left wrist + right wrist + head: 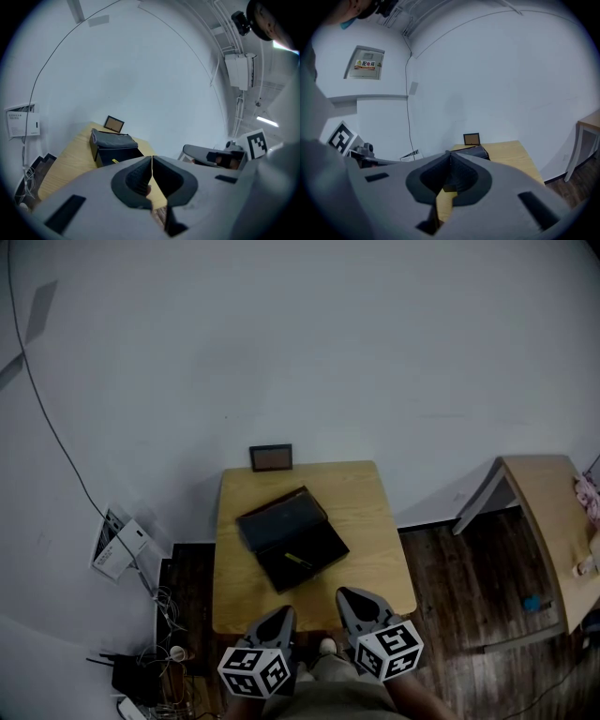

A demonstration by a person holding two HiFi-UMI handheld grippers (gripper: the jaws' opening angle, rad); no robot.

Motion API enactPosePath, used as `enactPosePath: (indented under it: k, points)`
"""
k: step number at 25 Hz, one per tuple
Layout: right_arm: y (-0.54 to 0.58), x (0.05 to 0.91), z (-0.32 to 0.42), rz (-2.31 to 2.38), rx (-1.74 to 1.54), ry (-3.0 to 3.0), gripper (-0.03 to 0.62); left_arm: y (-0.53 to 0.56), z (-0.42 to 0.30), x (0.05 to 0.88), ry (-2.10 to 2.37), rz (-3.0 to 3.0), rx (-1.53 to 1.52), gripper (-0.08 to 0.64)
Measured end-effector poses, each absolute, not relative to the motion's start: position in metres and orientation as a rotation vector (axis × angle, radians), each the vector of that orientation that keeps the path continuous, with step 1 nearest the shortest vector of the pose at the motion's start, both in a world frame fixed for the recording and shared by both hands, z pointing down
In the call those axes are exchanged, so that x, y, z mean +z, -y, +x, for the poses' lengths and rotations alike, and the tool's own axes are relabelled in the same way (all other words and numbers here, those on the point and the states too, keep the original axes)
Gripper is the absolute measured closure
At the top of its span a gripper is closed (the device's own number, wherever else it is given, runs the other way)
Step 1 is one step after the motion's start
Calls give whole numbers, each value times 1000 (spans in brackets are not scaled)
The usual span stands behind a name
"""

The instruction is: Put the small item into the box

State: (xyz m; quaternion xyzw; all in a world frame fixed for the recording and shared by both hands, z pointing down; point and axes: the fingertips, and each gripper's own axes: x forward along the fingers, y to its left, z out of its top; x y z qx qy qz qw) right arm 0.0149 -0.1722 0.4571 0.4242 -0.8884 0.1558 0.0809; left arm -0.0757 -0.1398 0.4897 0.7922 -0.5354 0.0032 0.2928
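Observation:
An open black box [292,538] lies in the middle of a small wooden table [375,549], its lid folded back toward the wall. A small yellow item [298,560] rests inside the box's tray. Both grippers hover over the table's near edge, short of the box. My left gripper [284,613] is shut with nothing between its jaws; the left gripper view shows the box [112,145] and the yellow item [116,161] ahead beyond its closed tips [152,159]. My right gripper [349,596] is also shut and empty, with the box [476,152] just past its tips [450,154].
A small picture frame [271,457] stands against the wall at the table's back edge. A second wooden table [548,521] stands at the right. White cartons [117,547] and tangled cables [159,652] lie on the floor at the left.

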Motion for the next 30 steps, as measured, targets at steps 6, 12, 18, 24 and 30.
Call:
enactPosePath:
  k: [6, 12, 18, 24, 30]
  points:
    - [164, 450, 20, 1317, 426, 2655, 592, 136, -75, 487, 1411, 2133, 2, 555]
    - [166, 447, 24, 1341, 409, 2655, 592, 139, -73, 487, 1403, 2149, 7, 555]
    - [170, 447, 24, 1332, 402, 2655, 592, 143, -74, 489, 1403, 2145, 9, 557]
    - [175, 449, 20, 1305, 399, 2661, 592, 146, -76, 492, 1408, 2129, 13, 555]
    - [180, 451, 19, 1296, 398, 2661, 592, 151, -77, 494, 1405, 2126, 13, 557]
